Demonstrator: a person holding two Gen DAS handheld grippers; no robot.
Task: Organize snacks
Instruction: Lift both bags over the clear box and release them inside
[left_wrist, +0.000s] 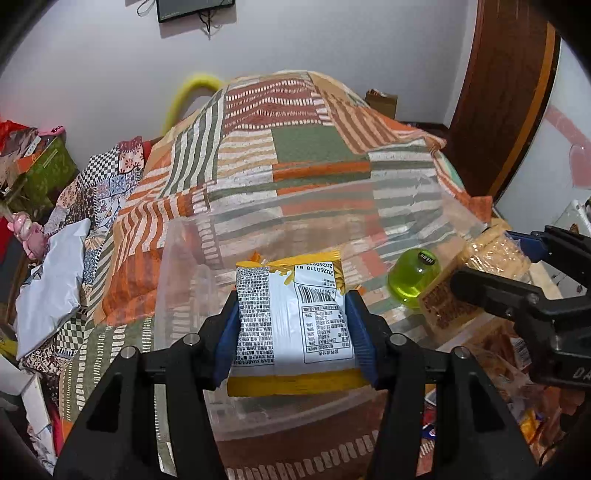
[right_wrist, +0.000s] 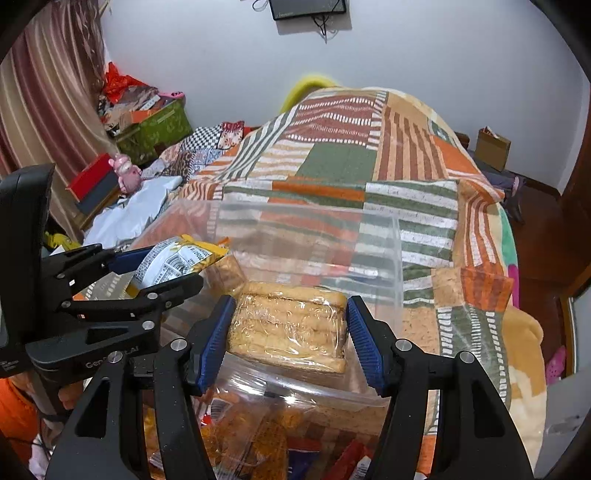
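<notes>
My left gripper (left_wrist: 293, 332) is shut on a yellow and white snack packet (left_wrist: 293, 325), held over a clear plastic bin (left_wrist: 184, 258) on the patchwork bed. My right gripper (right_wrist: 290, 332) is shut on a clear-wrapped pack of biscuits (right_wrist: 288, 325), held over the near rim of the same bin (right_wrist: 395, 258). In the left wrist view the right gripper (left_wrist: 491, 258) and its biscuit pack (left_wrist: 495, 251) show at the right. In the right wrist view the left gripper (right_wrist: 162, 266) and its packet (right_wrist: 177, 262) show at the left.
A green bottle (left_wrist: 413, 277) lies in the bin. Several loose snack packets (right_wrist: 258, 435) lie in front of the bin. The patchwork blanket (left_wrist: 295, 147) covers the bed. A grey bag (left_wrist: 48, 288) and boxes (right_wrist: 151, 129) lie at the left.
</notes>
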